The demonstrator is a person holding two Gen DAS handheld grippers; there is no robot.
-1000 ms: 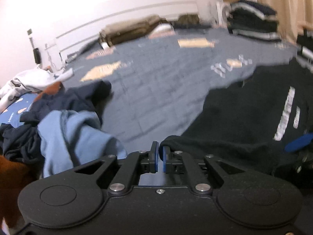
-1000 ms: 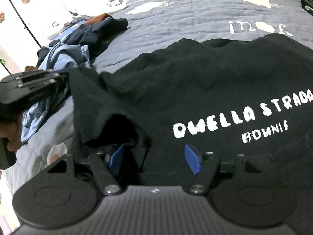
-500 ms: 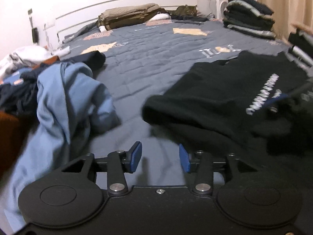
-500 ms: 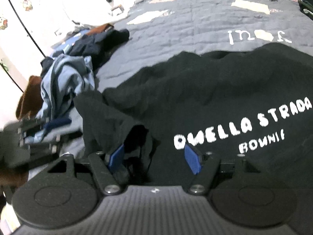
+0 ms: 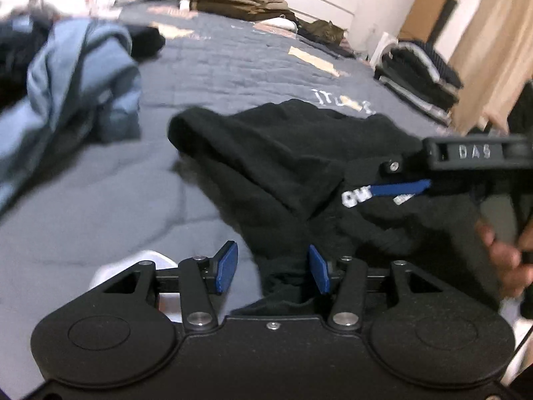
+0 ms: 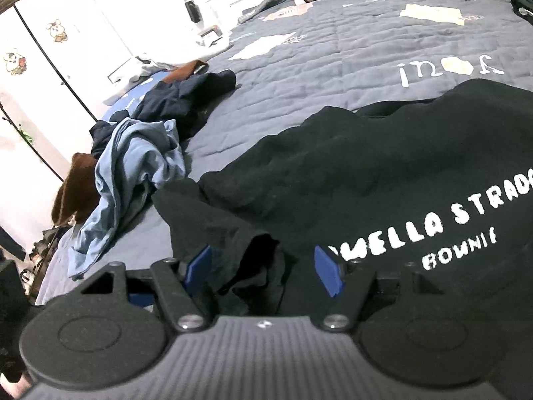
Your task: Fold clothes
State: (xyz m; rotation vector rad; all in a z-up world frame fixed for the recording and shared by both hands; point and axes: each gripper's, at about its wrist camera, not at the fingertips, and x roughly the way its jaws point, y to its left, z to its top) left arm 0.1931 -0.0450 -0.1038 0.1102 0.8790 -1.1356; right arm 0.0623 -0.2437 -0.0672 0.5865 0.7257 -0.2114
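A black T-shirt (image 5: 283, 153) with white lettering (image 6: 433, 223) lies rumpled on the grey-blue quilt (image 5: 100, 200). My left gripper (image 5: 273, 266) is open at the shirt's near edge, with a bunched strip of black cloth loose between its blue pads (image 5: 228, 266), closer to the right one. My right gripper (image 6: 263, 270) is open too, and a crumpled fold of the shirt's sleeve sits slack in its gap. The left wrist view shows the right gripper (image 5: 386, 180) low over the lettering, with a person's hand (image 5: 506, 253) behind it.
A light blue garment (image 6: 133, 163) and dark navy clothes (image 6: 186, 100) are heaped on the bed's left side, with a brown one (image 6: 73, 186) at the edge. Folded stacks (image 5: 419, 73) stand at the far right, olive folded clothes (image 5: 233, 0) by the headboard. White cupboards (image 6: 50, 66) line the left.
My left gripper has opened and let go of the black cloth it pinched, then rolled and swung over to the shirt's near edge. The right gripper has stayed put, still open.
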